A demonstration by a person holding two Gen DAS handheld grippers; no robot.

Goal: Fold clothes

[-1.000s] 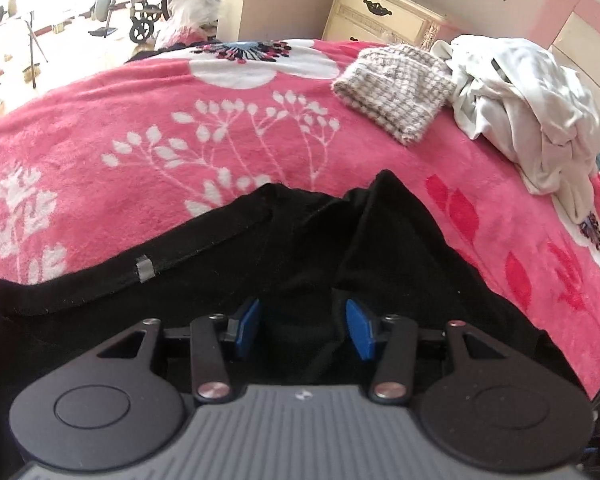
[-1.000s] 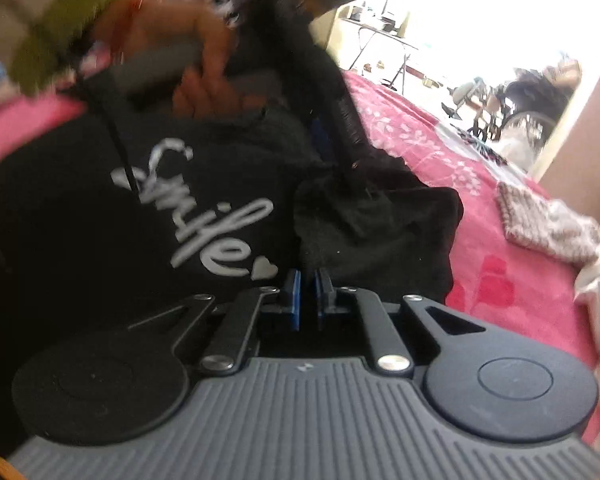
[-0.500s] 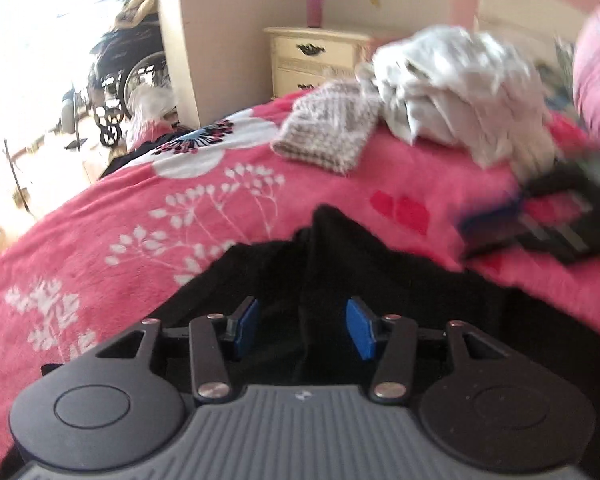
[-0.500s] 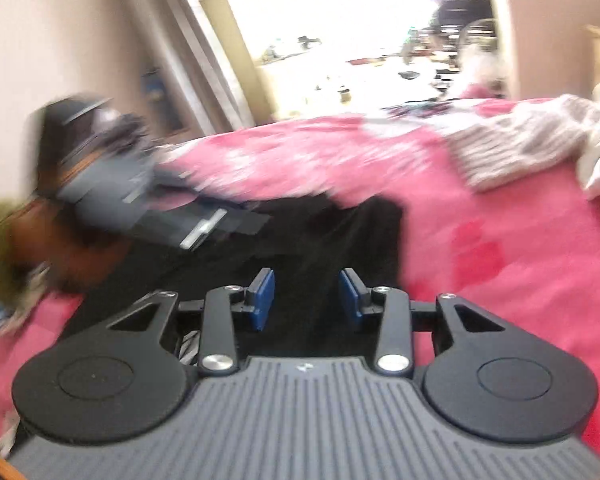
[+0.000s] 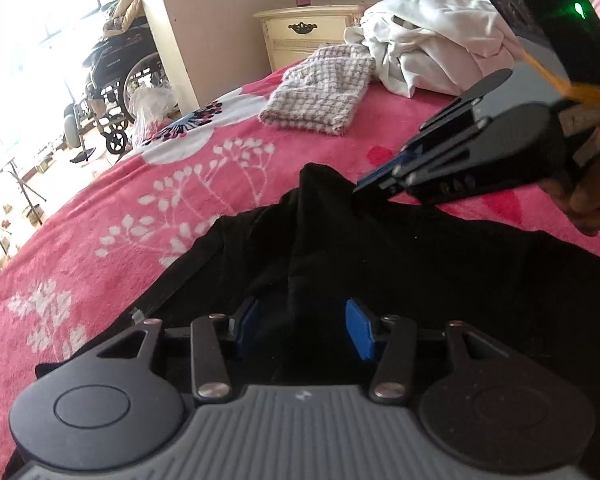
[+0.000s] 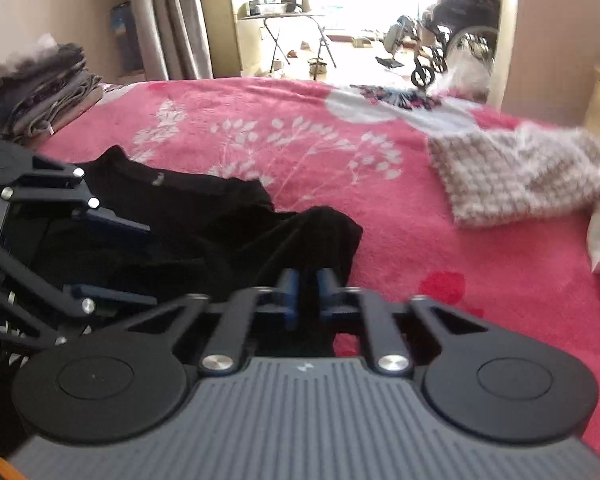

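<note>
Left black two-finger tongs: blue pads spread wide, level, pointing forward, nothing clamped. Right black two-finger tongs: pads nearly together, pinching black cloth between them. Right hand wraps the handle, tongs angled down-left.

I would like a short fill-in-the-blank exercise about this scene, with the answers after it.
1. The black garment lies on a ____ blanket with white flowers.
2. The left gripper is ____.
3. The right gripper is nearly closed on the ____ garment.
4. Near the doorway stands a ____.

Answers: pink; open; black; wheelchair
</note>
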